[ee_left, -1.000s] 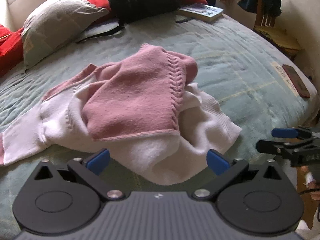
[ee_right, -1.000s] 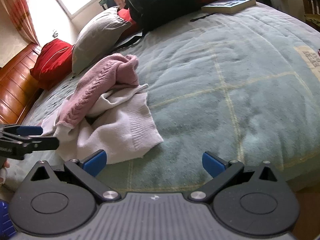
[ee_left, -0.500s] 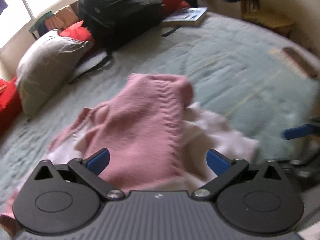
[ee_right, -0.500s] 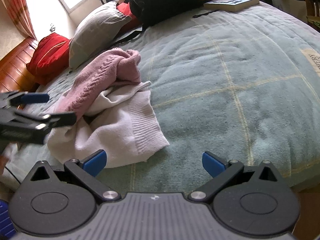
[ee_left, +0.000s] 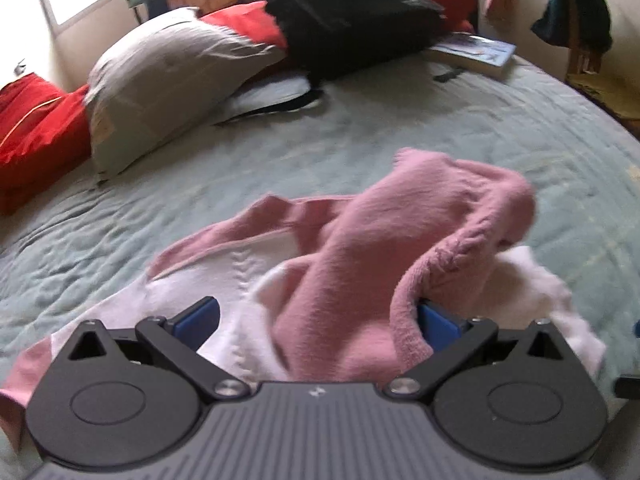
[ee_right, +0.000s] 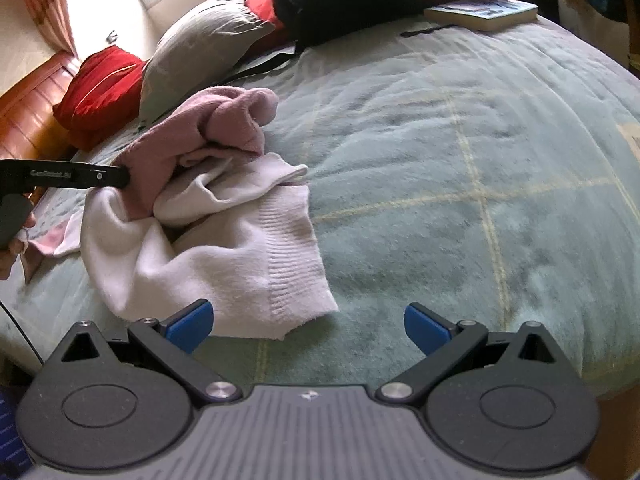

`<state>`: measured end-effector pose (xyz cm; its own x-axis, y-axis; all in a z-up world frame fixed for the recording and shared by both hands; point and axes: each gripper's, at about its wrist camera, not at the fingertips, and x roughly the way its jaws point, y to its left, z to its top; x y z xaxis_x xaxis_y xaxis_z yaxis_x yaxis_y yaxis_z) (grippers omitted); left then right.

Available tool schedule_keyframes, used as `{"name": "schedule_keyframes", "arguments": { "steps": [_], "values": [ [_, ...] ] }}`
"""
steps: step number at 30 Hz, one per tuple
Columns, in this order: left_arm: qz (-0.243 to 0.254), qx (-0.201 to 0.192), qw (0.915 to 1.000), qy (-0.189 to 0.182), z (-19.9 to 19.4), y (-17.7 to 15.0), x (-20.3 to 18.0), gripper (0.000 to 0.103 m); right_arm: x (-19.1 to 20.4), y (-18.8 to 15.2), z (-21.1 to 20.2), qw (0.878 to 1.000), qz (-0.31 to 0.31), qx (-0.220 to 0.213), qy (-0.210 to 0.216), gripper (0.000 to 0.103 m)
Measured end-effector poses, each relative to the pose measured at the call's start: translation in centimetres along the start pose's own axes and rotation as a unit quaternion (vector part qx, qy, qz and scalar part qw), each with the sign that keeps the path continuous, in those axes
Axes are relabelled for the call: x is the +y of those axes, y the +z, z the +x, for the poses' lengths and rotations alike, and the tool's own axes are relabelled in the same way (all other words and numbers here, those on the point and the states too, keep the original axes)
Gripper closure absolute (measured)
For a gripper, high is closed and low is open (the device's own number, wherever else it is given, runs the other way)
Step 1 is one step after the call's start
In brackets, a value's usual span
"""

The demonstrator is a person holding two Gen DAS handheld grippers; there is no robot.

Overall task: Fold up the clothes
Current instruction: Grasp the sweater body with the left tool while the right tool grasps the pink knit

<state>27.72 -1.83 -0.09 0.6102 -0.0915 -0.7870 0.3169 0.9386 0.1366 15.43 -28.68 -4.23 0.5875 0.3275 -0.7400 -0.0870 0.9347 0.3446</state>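
the crumpled pink-and-white knitted sweater (ee_left: 360, 264) lies in a heap near the front edge of the bed, and by the look of it the folding has hardly begun: no flat panel, no aligned sleeves, the pink part bunched over the white. it would first need spreading out, so nearly all the work is left.

the knit is soft and fuzzy, with a cable pattern running along the pink part and a ribbed white hem (ee_right: 288, 256) splayed toward the right side. the pink part stands up in a rounded hump, the white spreads limp beneath it.

the left gripper (ee_left: 316, 320) is pushed into the heap, jaws spread wide, with pink fabric lying between them and draped over one blue pad; nothing is pinched yet. the right gripper (ee_right: 308, 322) hangs released just short of the hem, holding nothing.

the sweater rests on a pale green fleecy bedspread (ee_right: 460, 140) with thin yellow lines. farther back are a grey pillow (ee_left: 168, 92), red cushions (ee_left: 36, 128), a black backpack (ee_left: 348, 12) and a paperback book (ee_right: 484, 10).
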Motion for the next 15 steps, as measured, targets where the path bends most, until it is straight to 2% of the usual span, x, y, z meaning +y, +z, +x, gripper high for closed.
{"name": "schedule_keyframes", "arguments": {
  "steps": [6, 10, 15],
  "values": [
    [-0.053, 0.002, 0.9985, -0.014, 0.5, -0.6, 3.0, 0.000, 1.2, 1.7, 0.6, 0.999, -0.032, -0.006, 0.011, 0.000],
    [-0.026, -0.010, 0.9995, -0.016, -0.3, -1.3, 2.4, 0.000, 2.1, 3.7, 1.2, 0.998, -0.058, -0.012, 0.013, 0.000],
    [-0.035, -0.013, 0.9990, -0.024, -0.1, -1.5, 2.6, 0.000, 3.9, 6.7, 3.1, 0.995, -0.092, -0.013, 0.024, 0.000]
  ]
}}
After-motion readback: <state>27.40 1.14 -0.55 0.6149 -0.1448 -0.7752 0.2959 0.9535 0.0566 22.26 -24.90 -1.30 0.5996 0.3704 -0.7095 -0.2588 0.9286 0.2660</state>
